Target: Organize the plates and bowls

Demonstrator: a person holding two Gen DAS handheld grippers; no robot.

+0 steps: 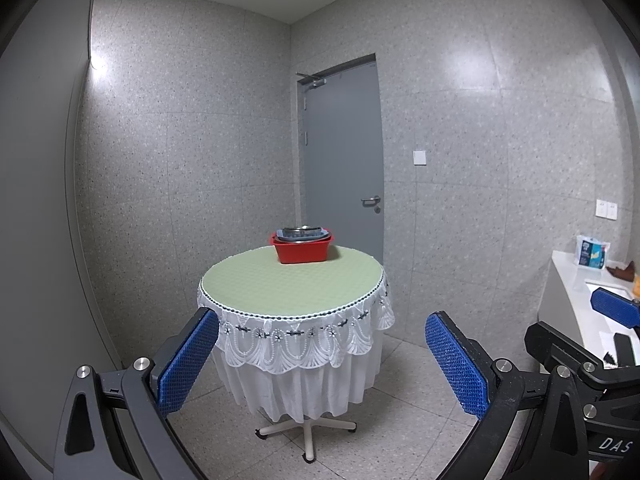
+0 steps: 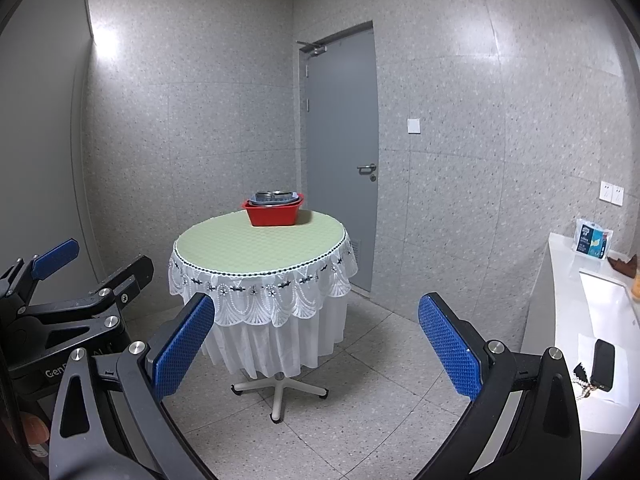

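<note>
A red tub (image 1: 303,249) holding a nested stack of dishes (image 1: 305,233) sits at the far edge of a round counter (image 1: 292,280) draped in a green cloth with a white lace skirt. The stack appears to hold bowls and perhaps plates; at this range, which is which cannot be told. Both claws hang well short of the counter, out over the floor: the left claw (image 1: 322,360) is spread wide and grips nothing, and the right claw (image 2: 316,350) likewise gapes with nothing in it. A grey door (image 1: 340,156) stands behind. With the dishes gathered in the tub, the scene fits either a sorting job about to start or one just completed.
</note>
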